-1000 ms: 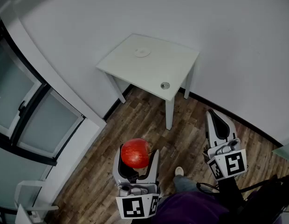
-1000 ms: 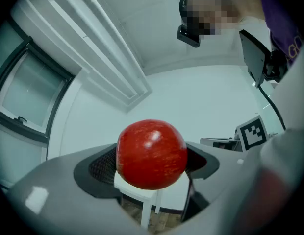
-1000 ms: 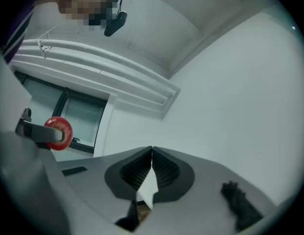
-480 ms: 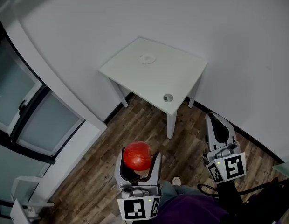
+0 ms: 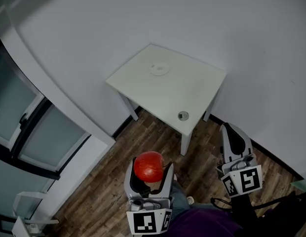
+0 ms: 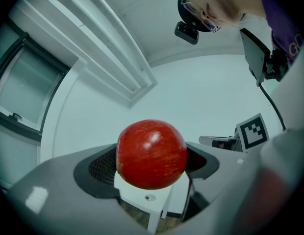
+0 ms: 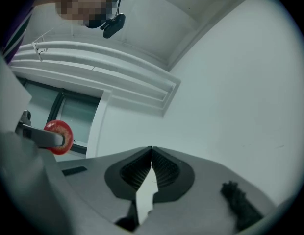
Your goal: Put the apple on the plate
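Head view gives you the layout. Your left gripper [image 5: 149, 168] has its jaws spread wide and pressed on either side of the red apple [image 5: 148, 162]. It holds the apple in the air above the wooden floor [image 5: 103, 181], short of the white table [image 5: 192, 93]. The small white plate [image 5: 159, 69] sits toward the table's far side, and a little round thing [image 5: 183, 115] lies near its front corner.

Your right gripper [image 5: 232, 132] hangs near that corner. Right gripper view shows its jaws closed flat together with nothing between them, and catches the apple at its left edge.

For print, you have only the black-and-white square markers [image 5: 147, 221] on each gripper's cube. Left gripper view alone shows lettering on a purple garment [image 6: 289, 18], cut off and unreadable.
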Available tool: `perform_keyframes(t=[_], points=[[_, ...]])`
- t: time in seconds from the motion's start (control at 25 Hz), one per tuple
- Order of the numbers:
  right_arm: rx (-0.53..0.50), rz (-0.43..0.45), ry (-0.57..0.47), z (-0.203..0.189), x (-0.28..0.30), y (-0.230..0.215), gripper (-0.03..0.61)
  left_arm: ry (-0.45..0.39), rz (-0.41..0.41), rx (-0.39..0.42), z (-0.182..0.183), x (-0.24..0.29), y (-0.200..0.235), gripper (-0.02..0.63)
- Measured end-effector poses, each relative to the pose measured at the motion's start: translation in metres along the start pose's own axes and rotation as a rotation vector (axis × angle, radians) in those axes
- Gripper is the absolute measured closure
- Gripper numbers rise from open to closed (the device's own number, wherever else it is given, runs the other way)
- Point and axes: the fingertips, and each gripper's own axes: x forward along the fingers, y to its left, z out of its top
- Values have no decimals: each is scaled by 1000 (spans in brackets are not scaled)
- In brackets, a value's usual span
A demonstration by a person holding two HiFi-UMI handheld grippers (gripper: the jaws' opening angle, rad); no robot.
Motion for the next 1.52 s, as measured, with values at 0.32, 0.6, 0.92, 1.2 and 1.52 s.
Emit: perform_keyframes(t=[0.32,0.6,0.92,1.2,1.52], points=[[-36,5,-6,-8,96,-6,568,-3,-55,6,-6,90,42,219],[-40,-16,-4,-17,160,-7,569,17,-94,-12,-18,149,73,221],[-51,-71,19,-31,197,-11,569,30,-139,-32,-32,195,100,221],[-53,-103,57,-44,202,-27,568,73,-143,-67,-51,218,101,221],[-26,-52,68,-64,243,-64,568,99,-78,-76,-72,264,95,219]])
